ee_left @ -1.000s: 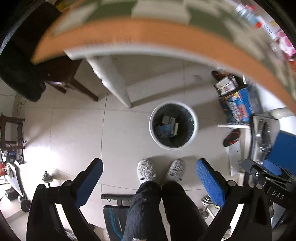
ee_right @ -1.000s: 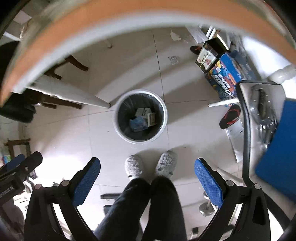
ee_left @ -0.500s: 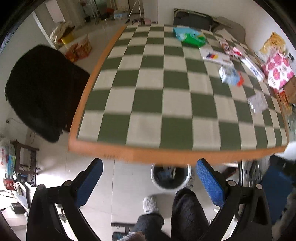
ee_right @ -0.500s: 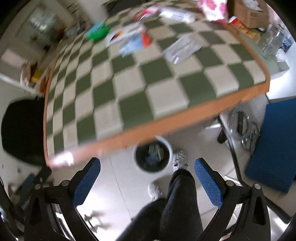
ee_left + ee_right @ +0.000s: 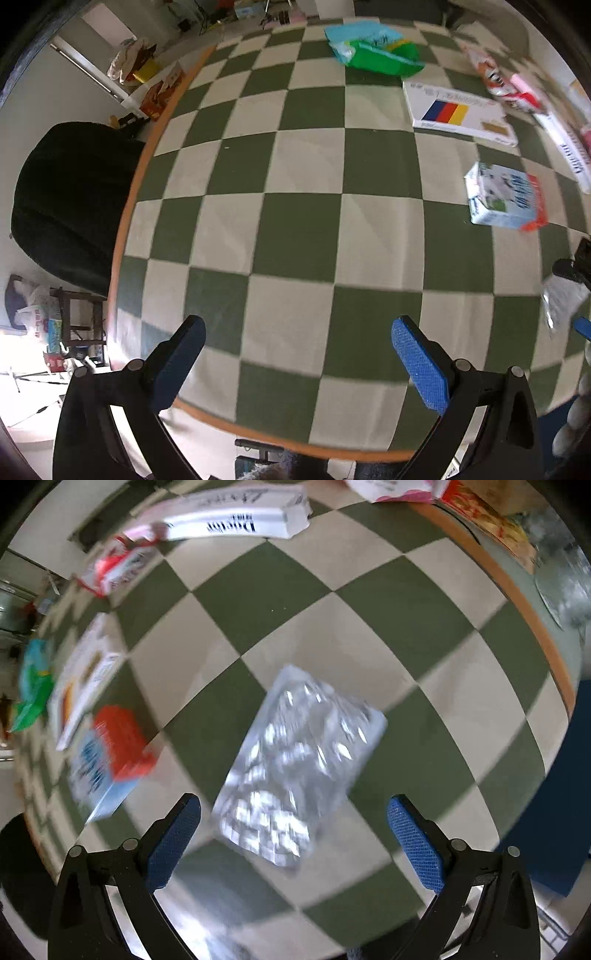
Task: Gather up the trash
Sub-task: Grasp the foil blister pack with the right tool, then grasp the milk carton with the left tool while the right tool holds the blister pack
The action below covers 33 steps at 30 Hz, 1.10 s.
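Note:
A silver blister pack [image 5: 295, 768] lies on the green-and-white checked table [image 5: 388, 635], just ahead of my open right gripper [image 5: 293, 843]; nothing sits between its blue pads. The same pack [image 5: 563, 299] shows at the right edge of the left wrist view. A blue, white and red carton [image 5: 110, 760] lies to its left, also seen as a carton [image 5: 504, 195] in the left wrist view. My left gripper [image 5: 299, 363] hangs open over bare table [image 5: 295, 221] near the front edge. The trash bin is out of sight.
Farther back lie a white box with a blue, red and yellow stripe [image 5: 456, 110], a green and blue bag [image 5: 373, 48] and a long white box [image 5: 236, 515]. A black chair [image 5: 70, 199] stands left of the table. The orange table edge [image 5: 532, 616] curves at right.
Both grippers have swung up from the floor and bin to over the tabletop, then closer in. The right one now hovers by the blister pack. Both stayed open.

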Available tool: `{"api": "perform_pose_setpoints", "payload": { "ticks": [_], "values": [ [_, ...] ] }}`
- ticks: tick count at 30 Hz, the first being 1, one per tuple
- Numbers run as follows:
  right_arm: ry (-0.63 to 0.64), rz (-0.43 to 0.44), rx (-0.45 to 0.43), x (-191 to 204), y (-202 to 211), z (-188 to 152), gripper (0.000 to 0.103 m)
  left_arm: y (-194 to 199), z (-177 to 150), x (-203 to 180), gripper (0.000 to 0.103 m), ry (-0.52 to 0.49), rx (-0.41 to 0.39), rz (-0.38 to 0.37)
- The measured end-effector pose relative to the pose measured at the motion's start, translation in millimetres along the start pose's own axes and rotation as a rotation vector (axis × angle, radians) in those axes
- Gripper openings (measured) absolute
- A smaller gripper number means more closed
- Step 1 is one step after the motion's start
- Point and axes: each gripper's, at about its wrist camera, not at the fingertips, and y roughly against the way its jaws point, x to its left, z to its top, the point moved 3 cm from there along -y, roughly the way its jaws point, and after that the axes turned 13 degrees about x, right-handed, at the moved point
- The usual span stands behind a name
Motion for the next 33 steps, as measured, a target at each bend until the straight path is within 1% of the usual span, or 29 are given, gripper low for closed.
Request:
{"api": "perform_pose_setpoints", "payload": {
  "ticks": [1, 2, 3, 4, 6, 7, 8, 9, 10, 11, 12, 14, 16, 18, 21, 22, 24, 25, 26, 28, 30, 33],
  "values": [
    [-0.002, -0.025, -0.015, 3.7, -1.3, 2.7, 0.096, -2.9, 4.8, -3.0, 0.103, -0.004, 0.008, 0.005],
    [0.003, -0.049, -0.033, 7.3, -0.3, 2.6, 0.092, -4.6, 8.9, -5.8, 0.103, -0.010, 0.012, 0.009],
    [0.017, -0.081, -0.044, 10.8, -0.2, 2.2, 0.091, -5.5, 12.5, -9.1, 0.103, -0.022, 0.013, 0.014],
    [0.033, -0.104, -0.054, 13.1, 0.4, 0.8, 0.086, -4.7, 16.7, -14.6, 0.103, -0.046, 0.011, 0.016],
    [0.075, -0.126, -0.067, 15.3, 2.3, -2.8, 0.079, 2.0, 25.1, -30.7, 0.103, -0.126, -0.019, 0.024],
    [0.108, -0.133, -0.070, 14.5, 4.6, -4.6, 0.070, 5.7, 29.1, -40.7, 0.103, -0.175, -0.038, 0.032],
    [0.139, -0.138, -0.071, 12.9, 7.0, -7.3, 0.066, 10.4, 32.4, -52.4, 0.103, -0.239, -0.059, 0.039],
    [0.177, -0.130, -0.069, 10.5, 8.6, -8.5, 0.066, 16.6, 36.2, -69.7, 0.103, -0.333, -0.087, 0.055],
    [0.222, -0.145, -0.061, 6.3, 9.8, -9.1, 0.066, 21.0, 38.5, -84.6, 0.103, -0.414, -0.109, 0.073],
    [0.237, -0.154, -0.063, 0.9, 11.8, -9.2, 0.066, 24.2, 40.2, -99.8, 0.103, -0.494, -0.128, 0.100],
    [0.249, -0.156, -0.064, -4.0, 13.2, -8.7, 0.066, 27.4, 41.3, -119.1, 0.103, -0.597, -0.150, 0.133],
    [0.257, -0.157, -0.065, -21.7, 18.9, -4.4, 0.066, 30.4, 42.6, -146.7, 0.103, -0.740, -0.177, 0.176],
    [0.245, -0.143, -0.068, -39.3, 26.2, 1.6, 0.066, 30.0, 43.9, -169.6, 0.103, -0.854, -0.193, 0.216],
    [0.225, -0.128, -0.062, -52.6, 30.9, 6.7, 0.066, 23.7, 45.7, -191.1, 0.103, -0.959, -0.177, 0.250],
    [0.200, -0.092, -0.040, -64.1, 34.5, 15.1, 0.066, 13.8, 50.4, -211.2, 0.102, -1.046, -0.157, 0.288],
    [0.196, -0.084, -0.036, -64.2, 35.1, 17.1, 0.066, 10.6, 52.2, -213.8, 0.102, -1.060, -0.151, 0.291],
    [0.191, -0.073, -0.037, -63.3, 36.5, 20.7, 0.066, 9.3, 54.9, -218.3, 0.082, -1.071, -0.143, 0.264],
    [0.192, -0.063, -0.039, -62.2, 38.2, 22.8, 0.066, 9.7, 56.2, -219.3, 0.063, -1.064, -0.115, 0.230],
    [0.191, -0.059, -0.041, -62.2, 39.2, 24.7, 0.066, 12.5, 56.5, -217.6, 0.060, -1.045, -0.101, 0.191],
    [0.197, -0.033, -0.048, -62.3, 45.6, 24.1, 0.066, 19.8, 57.5, -215.5, 0.058, -0.992, -0.088, 0.130],
    [0.209, -0.003, -0.051, -65.9, 50.9, 22.7, 0.066, 27.6, 57.9, -207.5, 0.058, -0.895, -0.061, 0.057],
    [0.243, 0.036, -0.048, -69.1, 52.6, 9.5, 0.066, 33.2, 52.5, -188.4, 0.058, -0.730, -0.016, -0.035]
  ]
}}
